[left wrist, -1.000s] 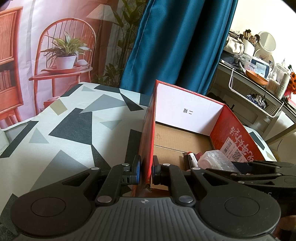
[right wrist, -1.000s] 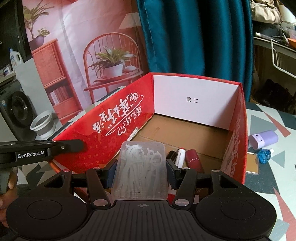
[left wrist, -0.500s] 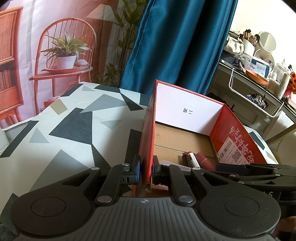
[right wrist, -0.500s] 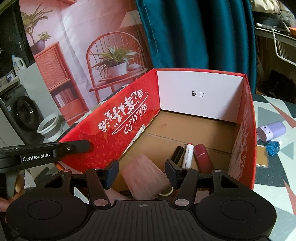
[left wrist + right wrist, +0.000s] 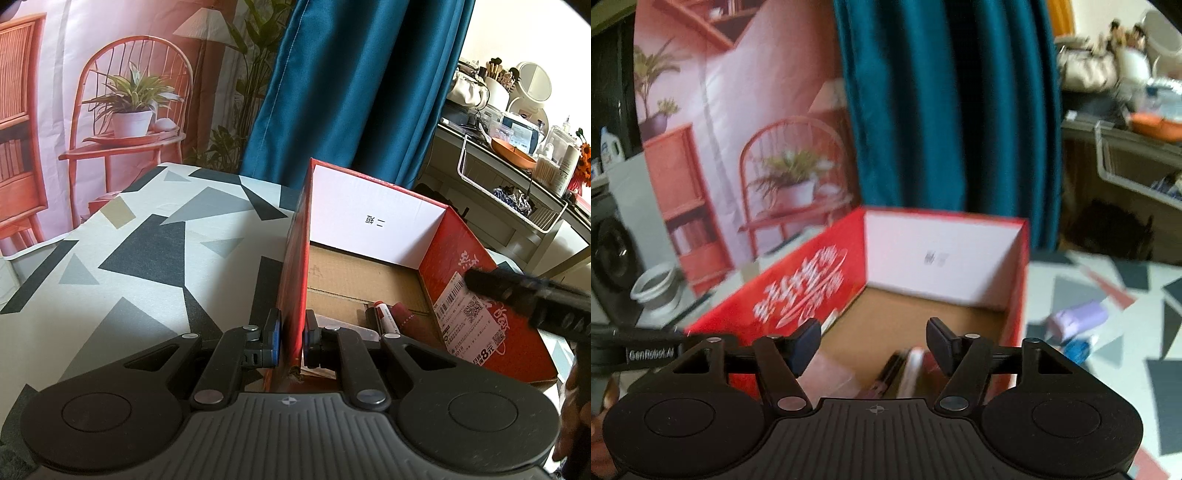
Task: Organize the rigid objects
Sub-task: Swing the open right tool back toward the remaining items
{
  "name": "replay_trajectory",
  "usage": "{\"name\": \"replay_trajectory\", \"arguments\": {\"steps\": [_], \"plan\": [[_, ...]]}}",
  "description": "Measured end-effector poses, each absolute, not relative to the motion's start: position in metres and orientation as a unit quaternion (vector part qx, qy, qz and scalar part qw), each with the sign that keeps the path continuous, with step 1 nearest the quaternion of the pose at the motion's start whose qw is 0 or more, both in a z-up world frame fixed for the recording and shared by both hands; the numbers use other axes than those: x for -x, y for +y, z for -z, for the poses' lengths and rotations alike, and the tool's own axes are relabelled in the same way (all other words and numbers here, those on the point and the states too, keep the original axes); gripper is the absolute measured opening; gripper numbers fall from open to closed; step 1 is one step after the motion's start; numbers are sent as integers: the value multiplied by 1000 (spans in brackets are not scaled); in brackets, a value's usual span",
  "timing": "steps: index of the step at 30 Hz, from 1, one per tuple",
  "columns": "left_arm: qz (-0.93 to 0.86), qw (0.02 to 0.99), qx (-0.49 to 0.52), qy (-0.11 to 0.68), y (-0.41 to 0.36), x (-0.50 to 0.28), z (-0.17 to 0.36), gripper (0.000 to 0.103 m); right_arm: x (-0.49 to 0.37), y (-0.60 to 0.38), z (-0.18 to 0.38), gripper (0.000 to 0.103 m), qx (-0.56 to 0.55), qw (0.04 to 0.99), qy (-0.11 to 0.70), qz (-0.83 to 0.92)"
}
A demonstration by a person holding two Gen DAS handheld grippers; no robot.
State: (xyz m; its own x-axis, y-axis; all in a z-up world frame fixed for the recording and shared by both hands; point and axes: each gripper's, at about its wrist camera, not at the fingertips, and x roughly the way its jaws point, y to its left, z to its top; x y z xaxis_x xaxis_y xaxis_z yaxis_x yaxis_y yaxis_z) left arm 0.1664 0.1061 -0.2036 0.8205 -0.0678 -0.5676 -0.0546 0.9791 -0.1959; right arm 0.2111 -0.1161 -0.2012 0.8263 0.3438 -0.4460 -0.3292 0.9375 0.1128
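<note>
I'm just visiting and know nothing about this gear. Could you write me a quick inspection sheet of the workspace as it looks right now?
Surface: tablecloth with grey and black triangles.
Job's things: red box open; clear case, marker and dark red tube lie inside.
Clutter: lilac bottle and blue item on the table beside the box.
Grippers: left gripper clamps the box's wall; right gripper is opening, nothing between its pads.
Cables: nothing seen.
Surroundings: teal curtain, printed backdrop, crowded shelf.
</note>
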Motion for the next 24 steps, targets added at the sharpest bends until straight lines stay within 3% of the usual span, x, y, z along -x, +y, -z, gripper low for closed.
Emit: {"name": "replay_trajectory", "arguments": {"steps": [2,11,17,24], "plan": [[4,949,102,300,106,-166,204,12,-208,-125,196,72,-20,964,209,-163],[3,949,104,298,107,-166,204,12,-210,-190,186,79,-63,986,124,-97],[4,949,106,297,108,-165,205,13,-234,-245,209,79,-64,989,122,-60],[2,949,105,298,108,-164,206,13,-289,-289,259,79,56,975,199,-83]]}}
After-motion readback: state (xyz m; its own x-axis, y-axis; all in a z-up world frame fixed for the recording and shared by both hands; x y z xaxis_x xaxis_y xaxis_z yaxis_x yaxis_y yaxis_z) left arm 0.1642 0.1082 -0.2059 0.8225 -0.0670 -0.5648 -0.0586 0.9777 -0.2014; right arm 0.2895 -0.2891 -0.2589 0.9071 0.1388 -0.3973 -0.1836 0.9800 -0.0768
